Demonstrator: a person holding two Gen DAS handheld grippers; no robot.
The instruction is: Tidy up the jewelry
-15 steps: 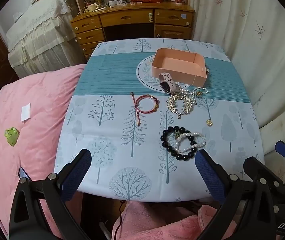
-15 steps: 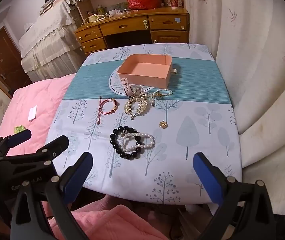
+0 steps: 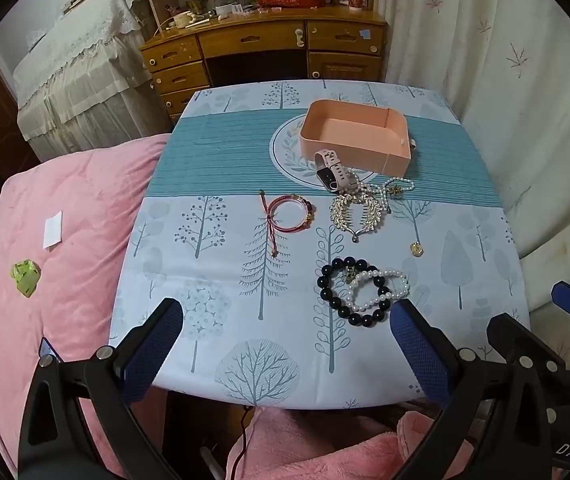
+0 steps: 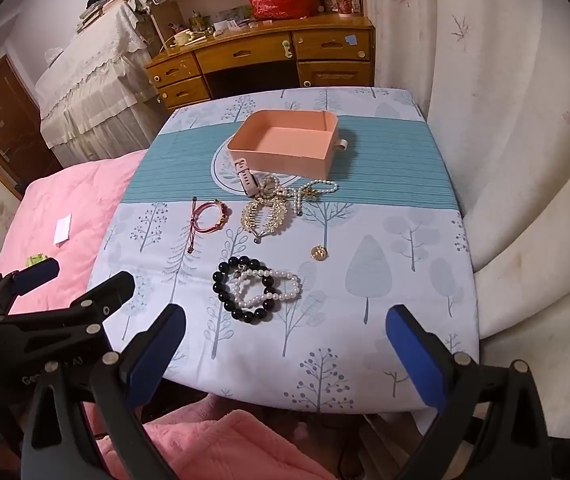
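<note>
left wrist view: the left gripper (image 3: 285, 348), black-framed with blue padded fingers, hangs over the near edge of the small table under a tree-print blue and white cloth (image 3: 213, 280); its jaws stand wide apart with nothing between them. all the jewelry lies on the cloth. nearest is a black round-bead bracelet (image 3: 351, 292) overlapped by a white pearl bracelet (image 3: 381, 286). farther back lie a red cord bracelet with beads (image 3: 287, 214), a gold leaf-shaped hair comb (image 3: 357, 214) and a small gold round pendant (image 3: 416, 249). a pale pink strap smartwatch (image 3: 331, 170) and a white pearl necklace (image 3: 395, 188) lie just in front of the empty, open peach-pink rectangular box (image 3: 355, 136). a pink quilt (image 3: 53, 216) lies to the left.

right wrist view: the right gripper (image 4: 285, 344), same build, hovers over the near table edge, jaws spread wide and empty. the black bracelet (image 4: 229, 296) and pearl bracelet (image 4: 281, 286) lie just ahead of its fingers, the pendant (image 4: 319, 252) beyond, the box (image 4: 285, 140) at the far side. the left gripper (image 4: 73, 286) shows at the left edge.
</note>
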